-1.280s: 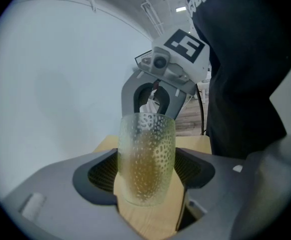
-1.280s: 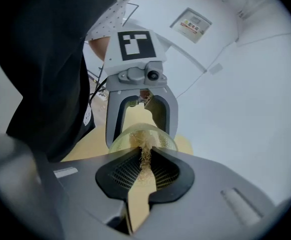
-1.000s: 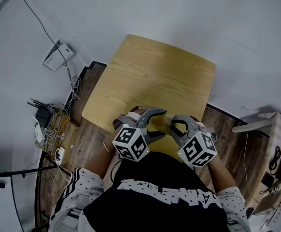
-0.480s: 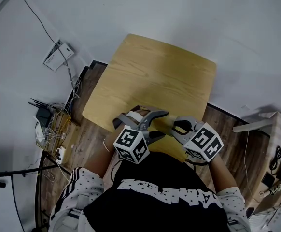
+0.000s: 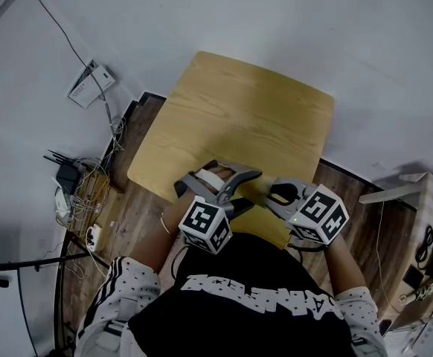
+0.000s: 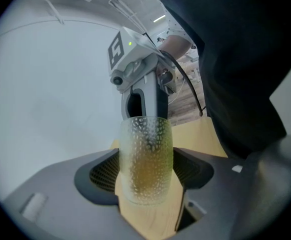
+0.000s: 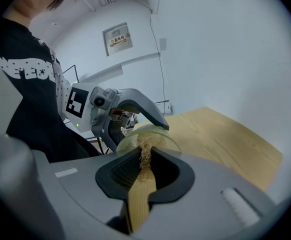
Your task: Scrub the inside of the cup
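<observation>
Left tongs [image 6: 146,176] clamped on a dimpled glass cup [image 6: 146,149], held above the desk's [image 5: 246,117] near edge | right tongs [image 7: 140,171] gripping a wooden brush [image 7: 138,201], bristles entering the cup | risk: hard scrubbing could twist the slick glass loose.

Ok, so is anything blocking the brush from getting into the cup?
Nothing visible does. The right gripper is shut on the wooden brush, whose bristles sit right at the open mouth of the cup. The left gripper clamps the cup by its sides, not across the opening.
</observation>
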The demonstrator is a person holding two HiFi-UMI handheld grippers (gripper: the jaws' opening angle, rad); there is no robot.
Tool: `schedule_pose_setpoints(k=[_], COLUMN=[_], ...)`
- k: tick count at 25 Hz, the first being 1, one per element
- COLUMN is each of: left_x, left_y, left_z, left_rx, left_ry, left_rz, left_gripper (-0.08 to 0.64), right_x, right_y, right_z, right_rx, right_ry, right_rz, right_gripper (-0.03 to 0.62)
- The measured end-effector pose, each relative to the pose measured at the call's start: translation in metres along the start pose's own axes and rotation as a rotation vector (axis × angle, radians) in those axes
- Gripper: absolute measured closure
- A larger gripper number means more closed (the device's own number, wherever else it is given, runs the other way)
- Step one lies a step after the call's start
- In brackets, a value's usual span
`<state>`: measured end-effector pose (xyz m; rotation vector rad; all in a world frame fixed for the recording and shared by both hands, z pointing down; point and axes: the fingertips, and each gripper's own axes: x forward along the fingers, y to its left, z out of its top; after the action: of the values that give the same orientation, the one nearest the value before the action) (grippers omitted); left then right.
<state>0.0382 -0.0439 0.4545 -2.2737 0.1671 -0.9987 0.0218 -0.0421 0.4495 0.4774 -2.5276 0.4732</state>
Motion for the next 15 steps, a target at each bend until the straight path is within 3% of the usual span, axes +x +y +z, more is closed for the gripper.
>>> schedule_pose_setpoints(k=[4, 10, 15], left_x=[0.001, 0.0017, -0.0001], left_y=[0.0011, 0.0028, 0.0024], left_z=[-0.0008, 0.0009, 0.0025], left_rx=[0.061, 0.097, 0.128], left_ry=[0.024, 0.025, 0.032], left_rz=[0.017, 0.037, 0.034], left_gripper=[0.226, 0.227, 0.227], right_x=[-0.0013, -0.0041, -0.0069], right_y=[-0.0005, -0.002, 0.0002], right_z=[0.0003, 0.0053, 0.0073], right_rx=[0.094, 0.365, 0.533], right_ry=[-0.041, -0.168, -0.232], right_rz=[0.03, 0.141, 0.264], right_gripper=[0.526, 0.526, 0.526])
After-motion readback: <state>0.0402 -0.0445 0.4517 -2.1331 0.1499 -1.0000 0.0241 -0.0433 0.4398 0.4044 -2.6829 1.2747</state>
